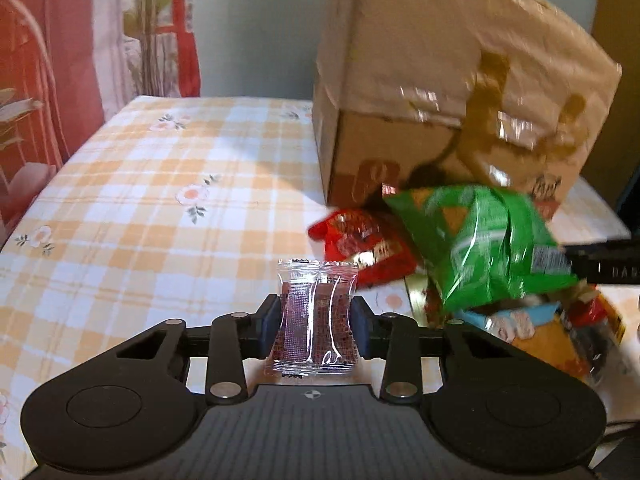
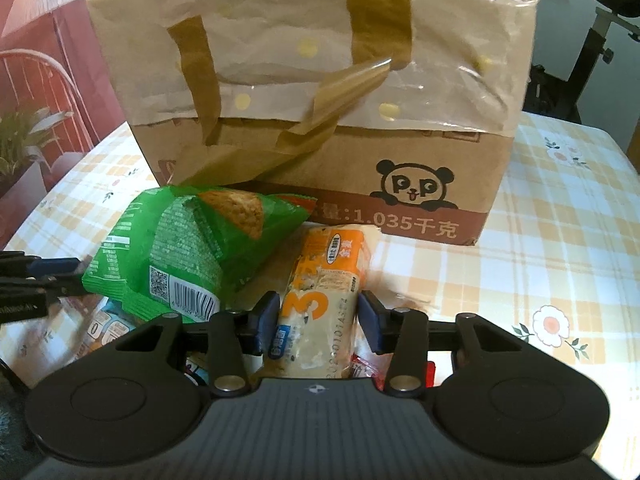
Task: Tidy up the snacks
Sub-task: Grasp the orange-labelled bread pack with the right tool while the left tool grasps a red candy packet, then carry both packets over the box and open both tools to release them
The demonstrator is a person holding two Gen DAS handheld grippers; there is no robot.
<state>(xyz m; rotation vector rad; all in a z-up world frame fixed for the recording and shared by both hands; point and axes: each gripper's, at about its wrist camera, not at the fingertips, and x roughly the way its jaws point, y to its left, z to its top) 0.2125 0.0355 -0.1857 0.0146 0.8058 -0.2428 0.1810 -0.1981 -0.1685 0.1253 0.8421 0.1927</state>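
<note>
A table covered in an orange-and-white checked cloth (image 1: 140,208) with small flower prints holds a heap of snack packets and one tall cardboard box (image 2: 320,128). Farthest left, the left gripper (image 1: 316,322) has its blue pads pressed on the sides of a small clear sachet with a dark red filling (image 1: 314,320), pinching it upright just above the cloth; the cloth further left is bare. Right of it lies a red packet (image 1: 360,248), then a large green chip bag (image 1: 484,248) resting on top of the pile, with blue and orange packets partly buried beneath it. Further right, the right gripper (image 2: 318,322) has its pads against an orange-and-white wrapped biscuit pack (image 2: 324,300), apparently gripping it. Behind the pile stands the box, brown, printed with a panda face, with torn tape strips and a paper liner rising from its top. Its opening is out of view, so whether anything is inside cannot be told. The sorting looks barely begun: most snacks are still heaped together, with only these two packets in hand.
</note>
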